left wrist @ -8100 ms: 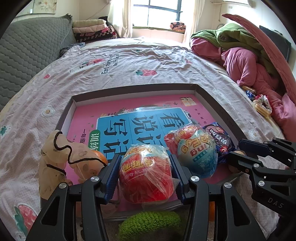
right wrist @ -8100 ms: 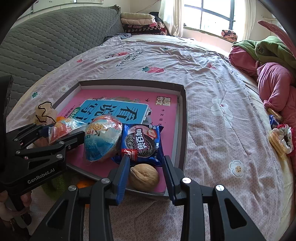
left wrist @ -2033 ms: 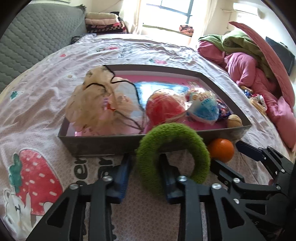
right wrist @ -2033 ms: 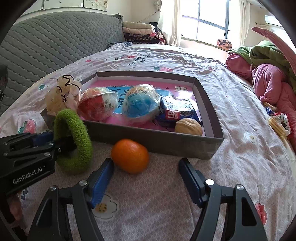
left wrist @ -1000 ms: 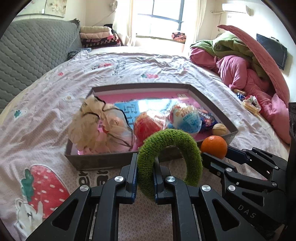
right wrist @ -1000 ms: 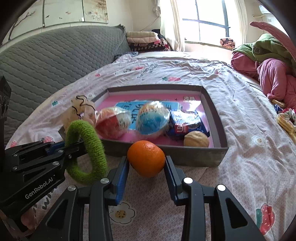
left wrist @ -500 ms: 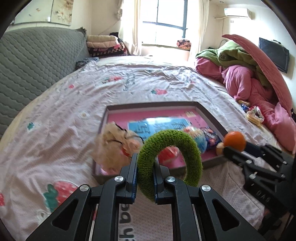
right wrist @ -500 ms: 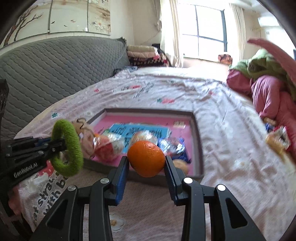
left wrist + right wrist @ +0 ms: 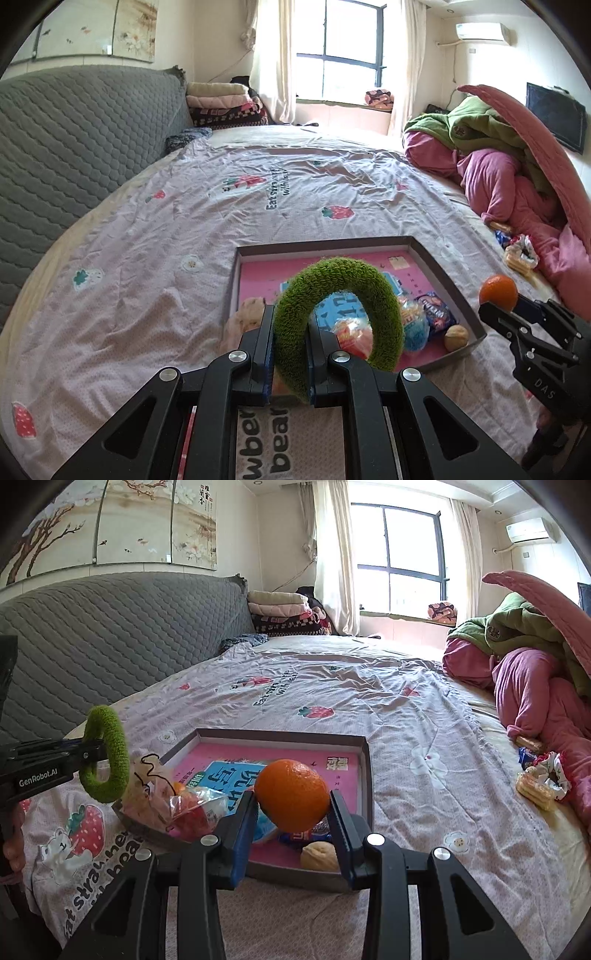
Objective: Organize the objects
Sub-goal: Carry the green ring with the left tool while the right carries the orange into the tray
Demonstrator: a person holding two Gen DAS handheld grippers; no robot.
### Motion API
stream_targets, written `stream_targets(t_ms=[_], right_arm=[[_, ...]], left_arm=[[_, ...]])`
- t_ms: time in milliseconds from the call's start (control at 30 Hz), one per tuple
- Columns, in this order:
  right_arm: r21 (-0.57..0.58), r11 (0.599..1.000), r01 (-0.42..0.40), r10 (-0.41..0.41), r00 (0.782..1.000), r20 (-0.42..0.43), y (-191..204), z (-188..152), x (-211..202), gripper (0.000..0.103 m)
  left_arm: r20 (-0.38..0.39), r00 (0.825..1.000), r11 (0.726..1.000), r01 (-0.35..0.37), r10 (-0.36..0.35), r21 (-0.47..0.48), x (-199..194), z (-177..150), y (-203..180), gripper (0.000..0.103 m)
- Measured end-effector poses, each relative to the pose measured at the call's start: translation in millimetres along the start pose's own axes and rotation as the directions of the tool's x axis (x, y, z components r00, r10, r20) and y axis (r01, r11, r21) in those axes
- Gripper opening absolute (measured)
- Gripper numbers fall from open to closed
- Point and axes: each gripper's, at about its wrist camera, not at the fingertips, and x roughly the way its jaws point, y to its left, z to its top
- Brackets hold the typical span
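My left gripper (image 9: 290, 332) is shut on a fuzzy green ring (image 9: 340, 314), held upright above the bed in front of the grey tray (image 9: 325, 245). My right gripper (image 9: 291, 808) is shut on an orange (image 9: 291, 799), lifted over the tray's near edge (image 9: 295, 877). Each gripper shows in the other's view: the orange (image 9: 498, 291) at the right, the green ring (image 9: 107, 755) at the left. Inside the tray on a pink book lie a cream plush pouch (image 9: 147, 775), a red wrapped ball (image 9: 192, 814), a blue wrapped ball (image 9: 415, 328), a cookie packet (image 9: 434, 314) and a walnut (image 9: 319, 856).
The tray lies on a pale strawberry-print bedsheet (image 9: 155, 258). A grey quilted headboard (image 9: 74, 129) runs along the left. Pink and green bedding (image 9: 517, 166) is heaped at the right, with snack wrappers (image 9: 539, 779) beside it. Folded blankets (image 9: 221, 103) are stacked at the far end.
Both grippers have risen with their loads, so the tray looks smaller and lower in both views. The green ring and the orange stay gripped as before.
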Motion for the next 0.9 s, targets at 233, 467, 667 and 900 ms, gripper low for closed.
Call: stream_targets(t_ms=[233,467,667,900], right_arm=[[-0.029,0.999,0.019,-0.02,0.999,-0.031,-6,5,16,0.039],[-0.039,0.999,0.024,-0.027,0.997,-0.073,-6,0,25,0.039],[-0.083,0.996,0.019,-0.029,0.992,-0.121,-2,-5,34,0.039],[-0.124,0.992,0.01,-0.032,0.984,-0.175,0,-10,46,0.039]], left_arm=[[-0.022,0.999,1.0,0.025,-0.025,-0.006,20,8,-14,0.013],[-0.047,0.996,0.997,0.073,-0.071,0.029,36,0,-42,0.013],[-0.072,0.994,0.993,0.085,-0.079,0.083,50,-15,-74,0.013],[-0.091,0.993,0.991,0.078,-0.069,0.106,69,-20,-90,0.013]])
